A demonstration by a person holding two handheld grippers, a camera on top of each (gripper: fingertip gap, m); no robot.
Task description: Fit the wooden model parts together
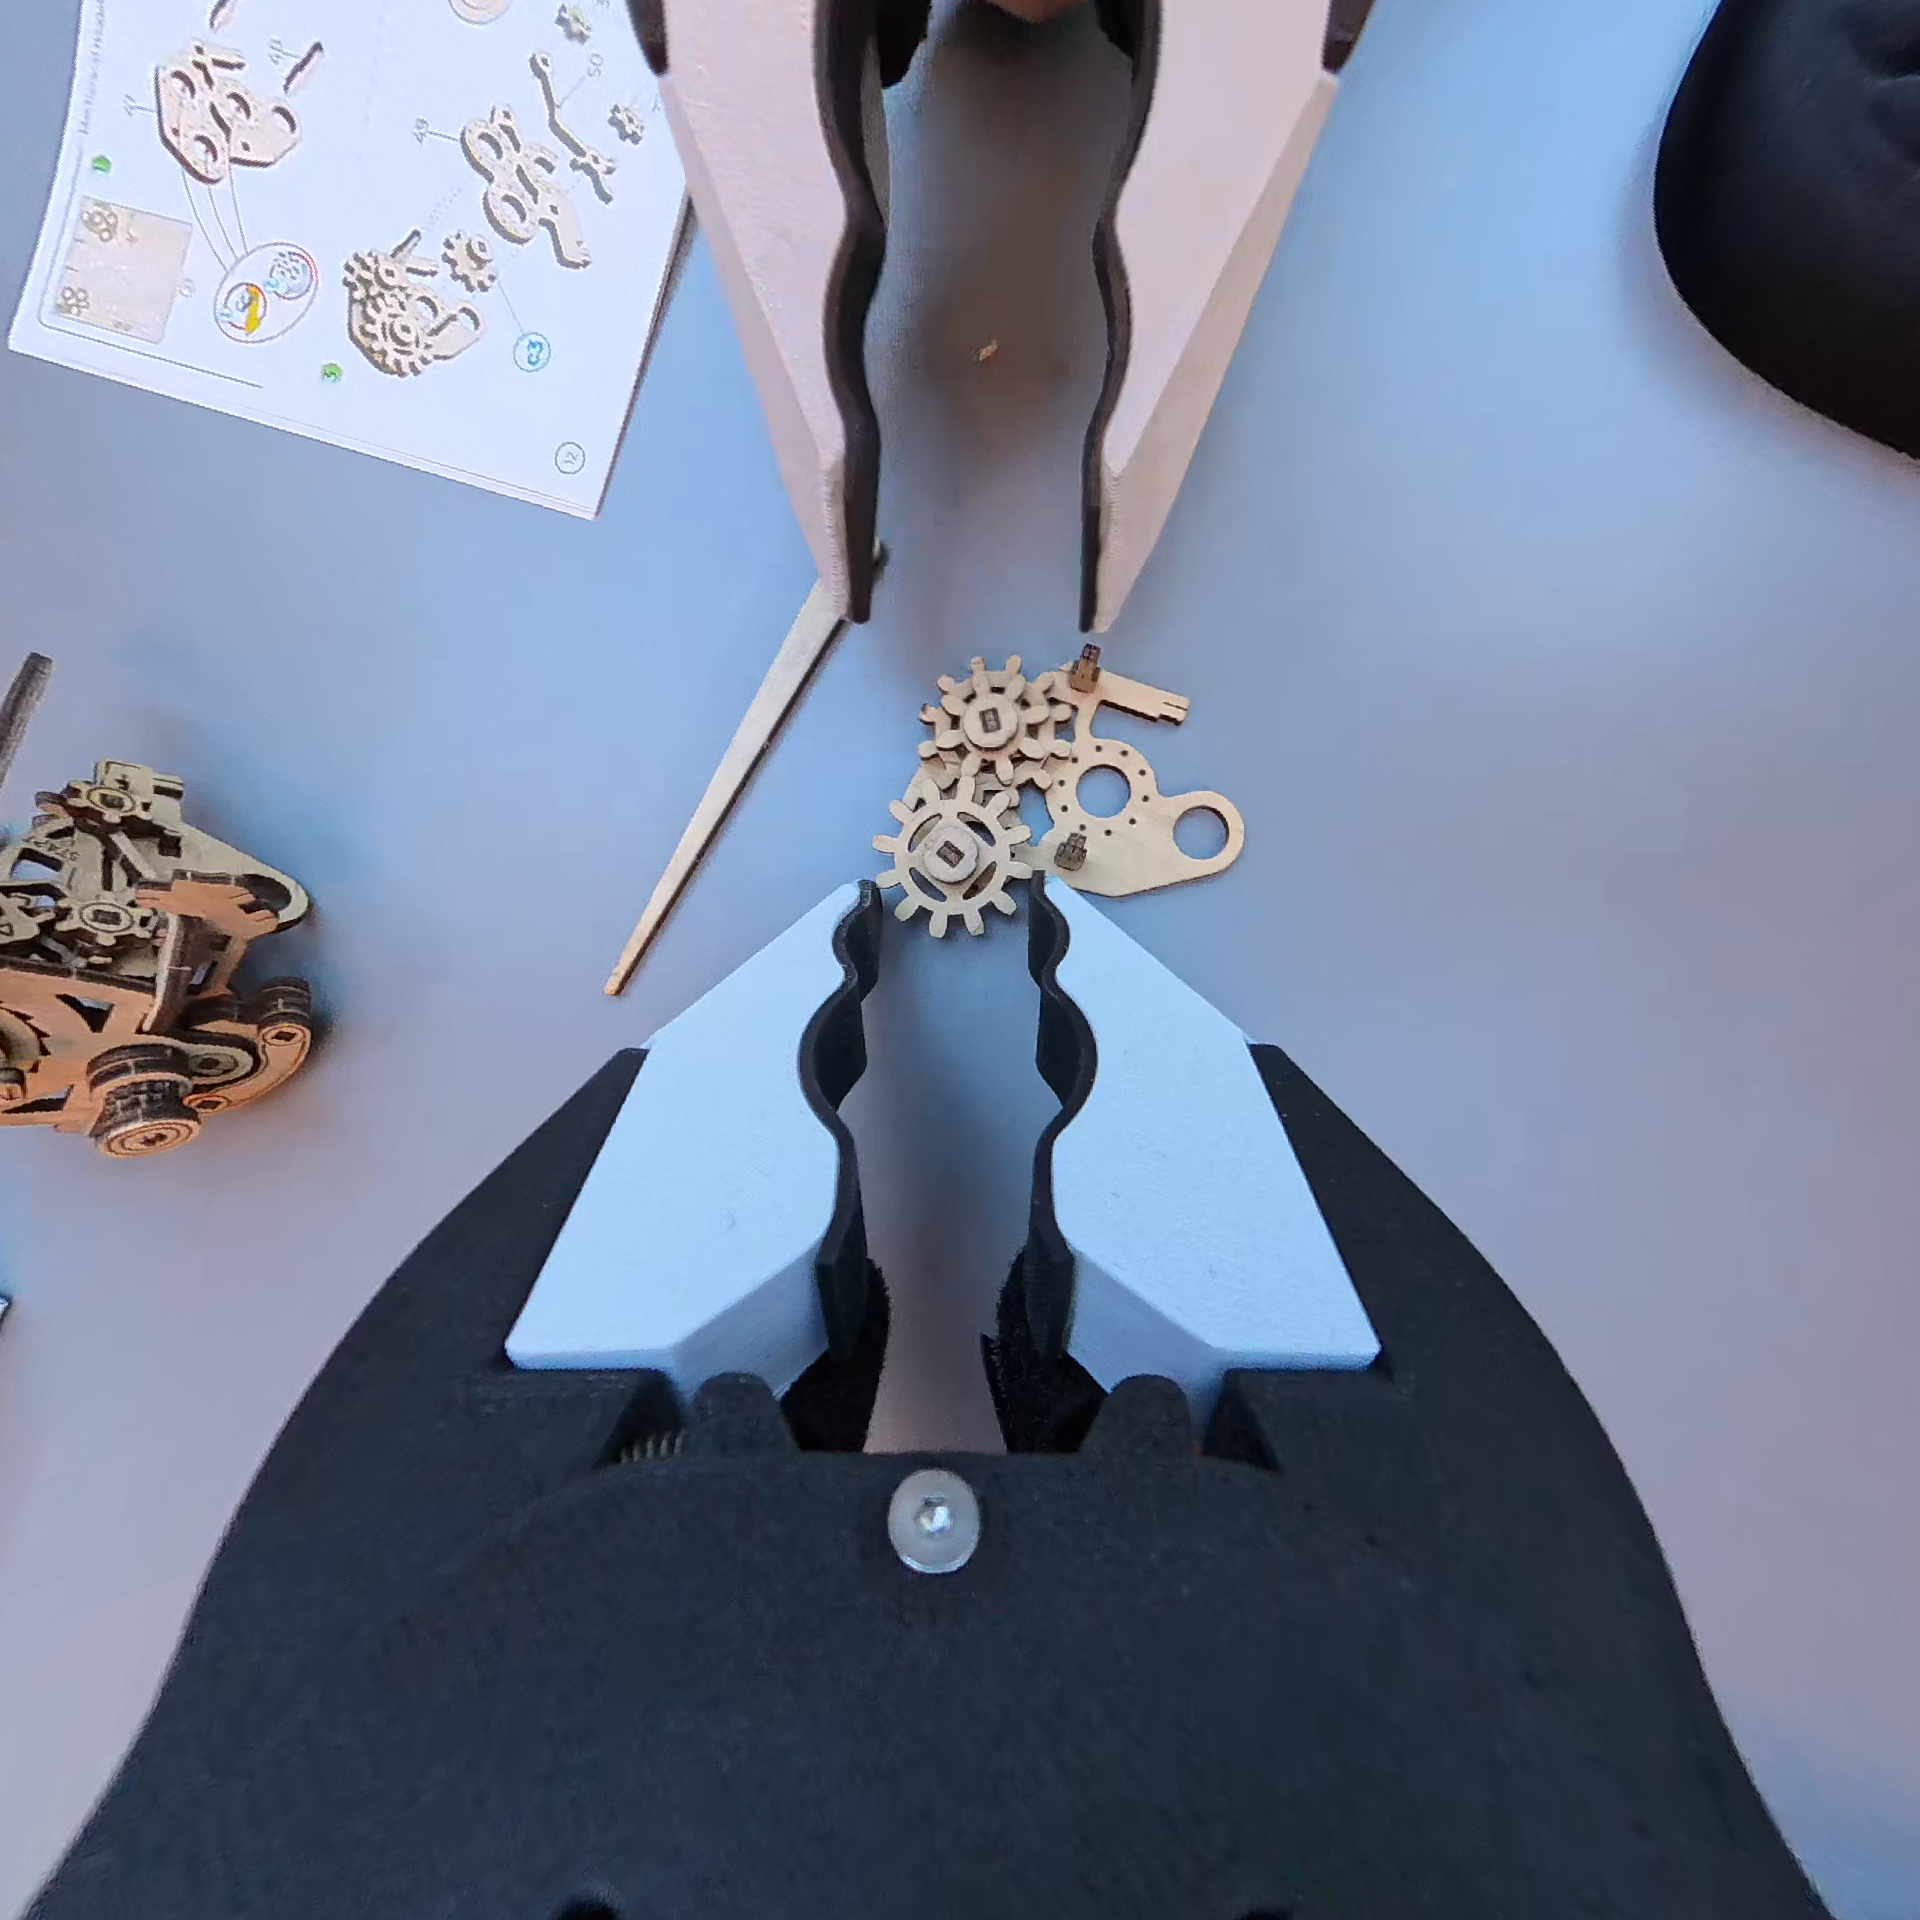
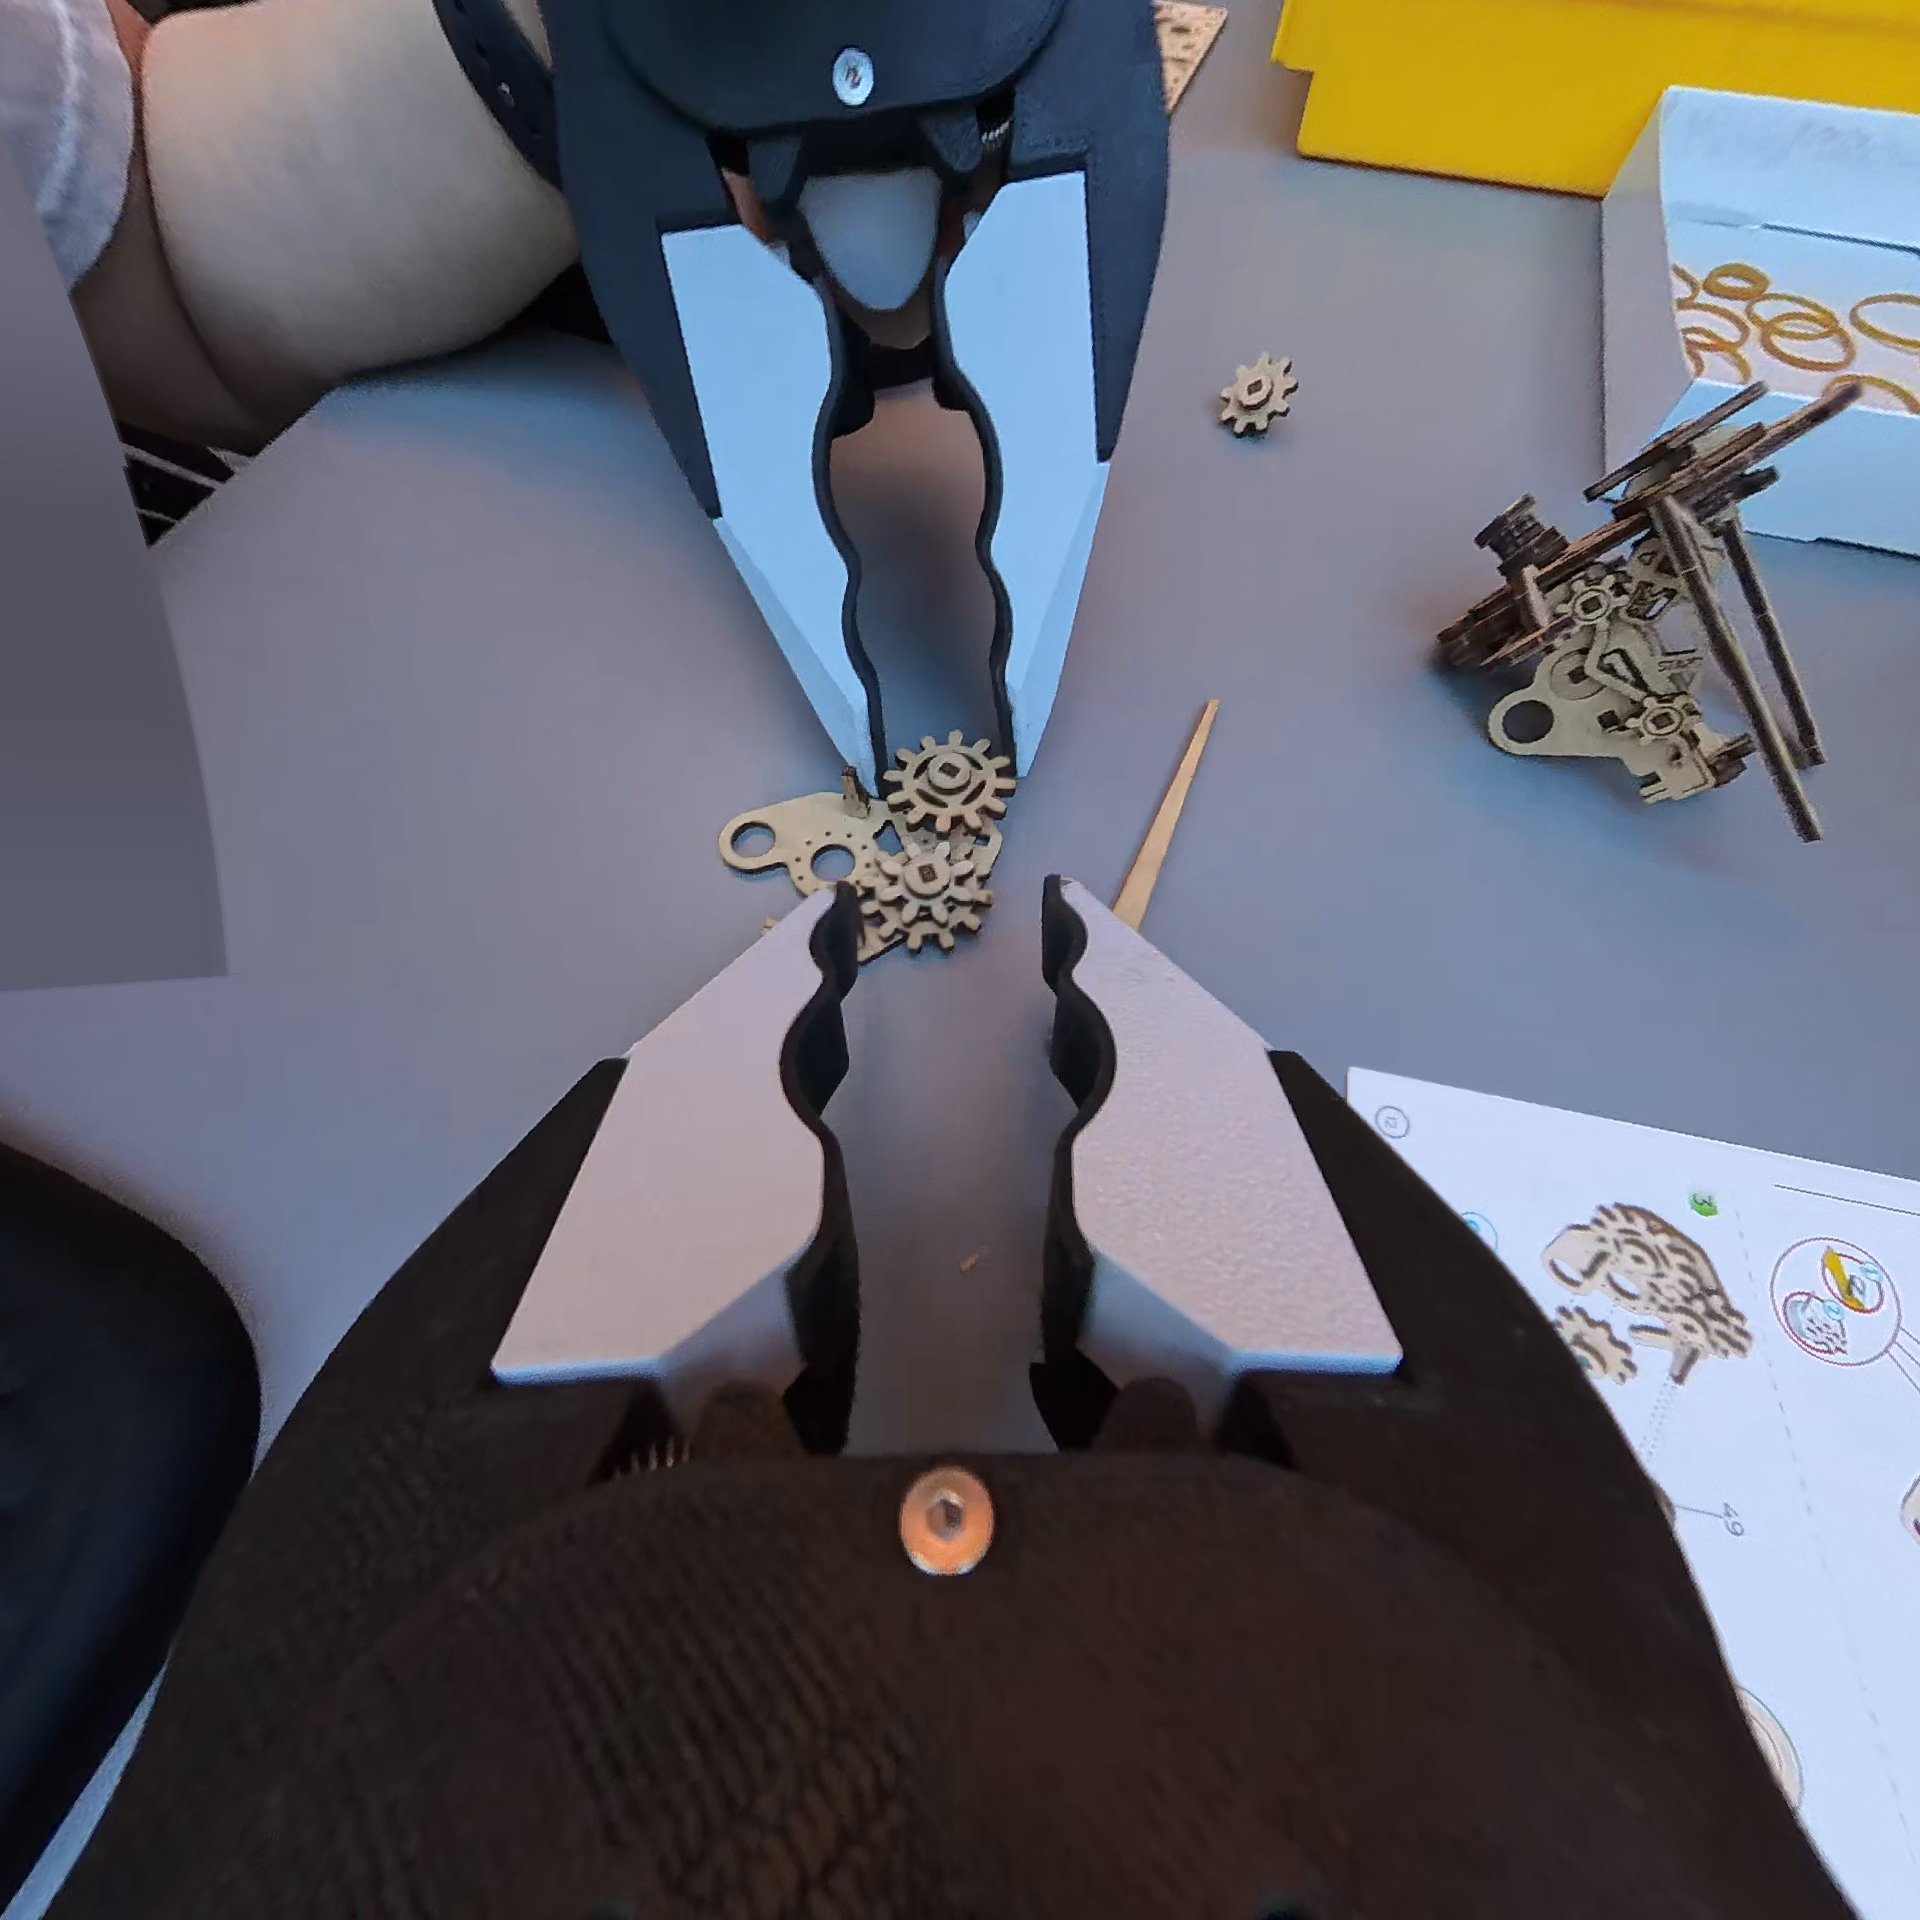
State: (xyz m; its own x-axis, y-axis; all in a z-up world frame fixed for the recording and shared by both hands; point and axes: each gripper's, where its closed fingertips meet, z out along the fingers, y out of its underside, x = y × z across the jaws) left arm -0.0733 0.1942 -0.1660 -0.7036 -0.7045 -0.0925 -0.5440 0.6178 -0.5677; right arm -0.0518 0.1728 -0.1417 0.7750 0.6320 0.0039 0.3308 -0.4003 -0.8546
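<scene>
1. Far left in the left wrist view lies the built model, well apart from the work. It is no hindrance, and we leave it be.
2. Above it, the instruction sheet lies flat at the table's far left, also out of reach of either tool.
3. Next comes the stick, a thin tapered sliver lying aslant just left of the gears, its thick end under the tip of the right gripper. It is the one thing in our way: a sideways slide would drag it into the teeth, so we lift rather than sweep.
4. At centre sits the task's own piece: the plate, flat on the table, with two gears on it, the far gear and the near gear.
5. The left gripper is released, its jaws spread to either side of the near gear and holding nothing. We would close gently on that gear's rim, keep it level and press straight down onto its square hub.
6. The right gripper stands opposite, also released and empty, its tips just beyond the far gear. It could pin the plate's bare edge while we press.
7. Whether the gears already mesh fully seated we cannot tell; the teeth overlap, perhaps loosely.
8. In the right wrist view a loose gear lies well apart, with a white box and a yellow bin beyond.
</scene>
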